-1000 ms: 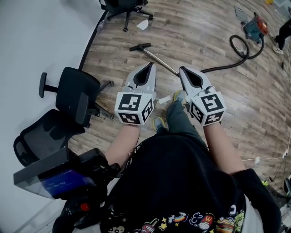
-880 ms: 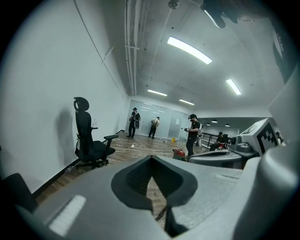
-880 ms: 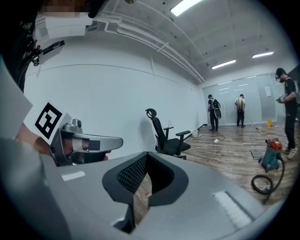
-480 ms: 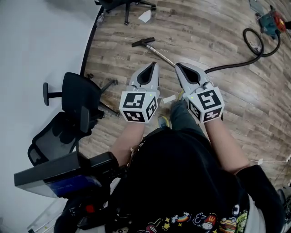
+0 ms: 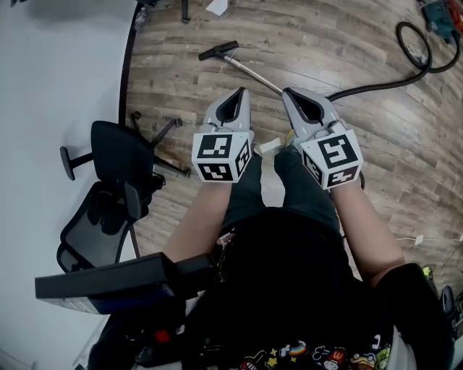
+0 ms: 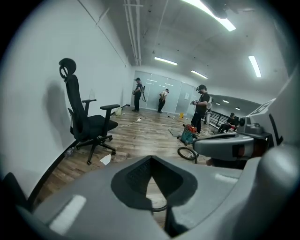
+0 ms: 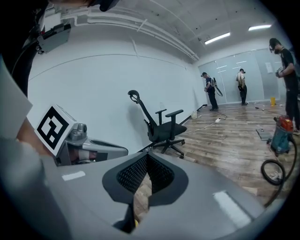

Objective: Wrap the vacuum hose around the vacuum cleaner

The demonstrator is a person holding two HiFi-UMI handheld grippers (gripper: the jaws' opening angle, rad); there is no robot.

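The teal and red vacuum cleaner (image 5: 438, 10) stands far off at the top right edge of the wooden floor. Its black hose (image 5: 376, 86) loops beside it and runs left to a metal wand (image 5: 253, 74) ending in a black floor head (image 5: 217, 50). My left gripper (image 5: 239, 95) and right gripper (image 5: 289, 95) are held side by side above my legs, both shut and empty, well short of the wand. The left gripper view shows the vacuum cleaner (image 6: 189, 134) and the hose loop (image 6: 187, 153) ahead; in the right gripper view the vacuum cleaner (image 7: 281, 135) sits at the right.
Two black office chairs (image 5: 119, 155) stand against the white wall at the left; another chair (image 6: 86, 123) stands further along it. Several people (image 6: 201, 105) are in the far part of the room. A scrap of paper (image 5: 269, 146) lies by my feet.
The view has shifted forward along the floor, so the wand and hose lie nearer the grippers. Both grippers keep the same shut, side-by-side pose.
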